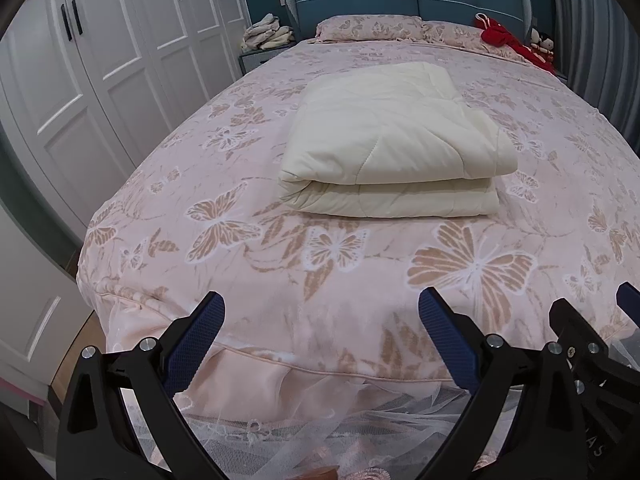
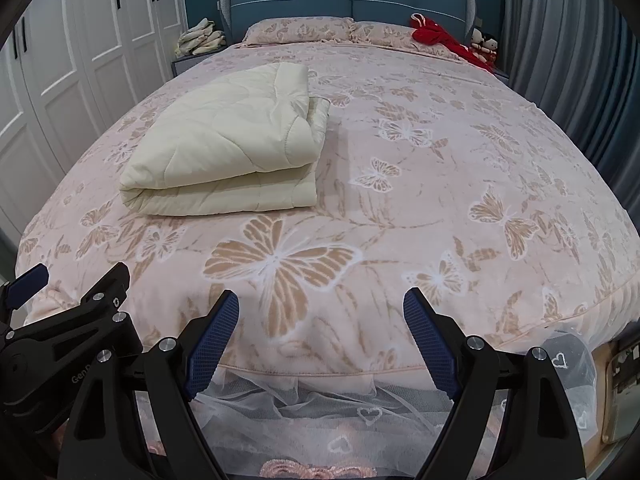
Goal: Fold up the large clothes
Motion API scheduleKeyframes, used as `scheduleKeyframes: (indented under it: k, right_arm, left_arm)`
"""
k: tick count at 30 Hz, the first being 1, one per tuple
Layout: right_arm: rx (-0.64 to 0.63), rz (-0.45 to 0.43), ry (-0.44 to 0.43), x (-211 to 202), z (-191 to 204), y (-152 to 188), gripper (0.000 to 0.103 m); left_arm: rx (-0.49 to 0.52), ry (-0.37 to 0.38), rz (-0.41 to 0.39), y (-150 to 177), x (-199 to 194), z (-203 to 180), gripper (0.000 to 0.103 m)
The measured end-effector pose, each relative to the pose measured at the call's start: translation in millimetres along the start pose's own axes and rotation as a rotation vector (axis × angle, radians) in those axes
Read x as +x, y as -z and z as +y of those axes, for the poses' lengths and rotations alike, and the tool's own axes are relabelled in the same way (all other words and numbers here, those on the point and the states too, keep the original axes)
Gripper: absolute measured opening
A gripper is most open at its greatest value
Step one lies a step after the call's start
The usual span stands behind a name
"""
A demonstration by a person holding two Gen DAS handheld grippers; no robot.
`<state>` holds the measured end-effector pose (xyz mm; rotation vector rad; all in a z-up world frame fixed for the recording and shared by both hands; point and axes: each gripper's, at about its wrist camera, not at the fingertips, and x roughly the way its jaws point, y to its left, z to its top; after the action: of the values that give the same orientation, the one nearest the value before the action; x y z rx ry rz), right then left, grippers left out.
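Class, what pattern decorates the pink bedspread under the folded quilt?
Tan and white butterflies with leaves cover the bedspread; clearest in the right wrist view.

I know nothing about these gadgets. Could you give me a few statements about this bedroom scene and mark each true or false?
1. The cream quilt lies folded on the bed. True.
2. The left hand-held gripper is clamped on the quilt. False: it is open, at the foot of the bed, apart from the quilt.
3. The right hand-held gripper is open and holds nothing. True.
4. Something red lies near the pillows. True.
5. The wardrobe doors stand open. False: they are shut.
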<state>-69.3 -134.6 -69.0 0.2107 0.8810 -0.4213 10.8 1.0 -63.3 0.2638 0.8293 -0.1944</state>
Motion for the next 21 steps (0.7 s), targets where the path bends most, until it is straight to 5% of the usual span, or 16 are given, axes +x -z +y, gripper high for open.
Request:
scheduleKeyframes:
  k: [21]
  right_arm:
    - [-0.002,-0.008,0.002,-5,0,1,0.083]
  left_arm:
    - [-0.002,-0.007,-0.014,1,-10,0,0.095]
